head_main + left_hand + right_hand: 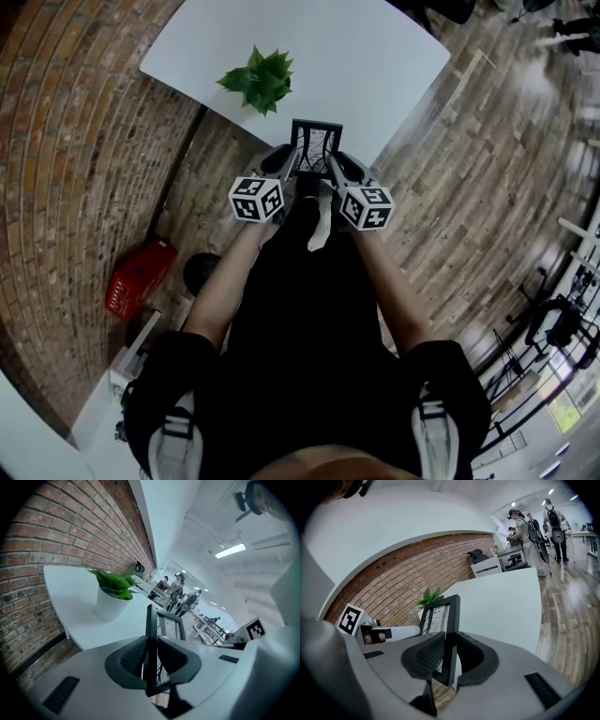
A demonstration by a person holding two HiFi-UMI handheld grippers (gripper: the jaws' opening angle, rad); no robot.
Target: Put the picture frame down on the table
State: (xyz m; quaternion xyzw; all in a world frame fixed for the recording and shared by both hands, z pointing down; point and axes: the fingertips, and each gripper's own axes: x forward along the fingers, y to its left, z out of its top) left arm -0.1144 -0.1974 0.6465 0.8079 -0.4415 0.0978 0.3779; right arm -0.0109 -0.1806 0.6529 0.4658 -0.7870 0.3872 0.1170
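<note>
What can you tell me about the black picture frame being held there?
The picture frame is a slim black rectangle around a white sheet printed with dark lines. It stands upright in the air, clamped on its side edges by the left gripper and the right gripper, near the front edge of the white table. It does not appear to rest on the table.

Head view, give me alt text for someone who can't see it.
From above, a person holds a black frame upright, left tongs and right tongs each clamped on one side, at the near edge of a white table. A plant stands on the table, beside a brick wall.
</note>
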